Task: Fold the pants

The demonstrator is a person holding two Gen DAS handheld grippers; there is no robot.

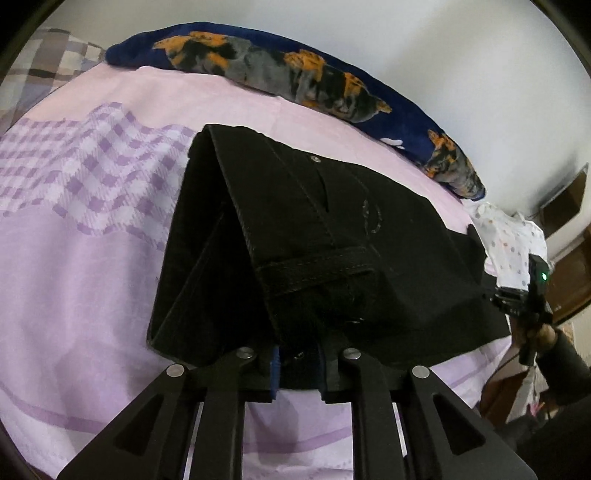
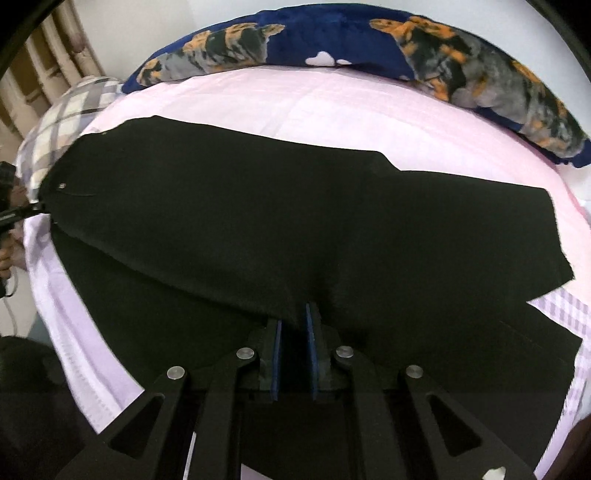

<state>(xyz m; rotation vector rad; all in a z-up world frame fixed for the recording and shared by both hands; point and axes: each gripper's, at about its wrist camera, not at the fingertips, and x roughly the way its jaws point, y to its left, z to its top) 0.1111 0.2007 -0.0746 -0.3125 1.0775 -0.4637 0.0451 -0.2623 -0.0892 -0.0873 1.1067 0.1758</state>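
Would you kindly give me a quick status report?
Left gripper holds the waistband, jaws slackening. Right gripper pinches the pants mid-leg. Pants folded lengthwise on the bedsheet. Nothing obstructing.

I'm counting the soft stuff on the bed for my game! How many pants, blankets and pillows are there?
Black pants: 1
Dark blue blanket with orange and grey animals: 1
Checked pillow: 1
Total: 3
A white dotted cloth lies at the bed's edge; what it is I cannot tell, so it is not counted.

left wrist: close, angled down over pants (image 1: 332, 240) waistband end | right wrist: close, angled down over their middle | shared: bed (image 1: 92, 258), dark-blue printed blanket (image 2: 332, 33)
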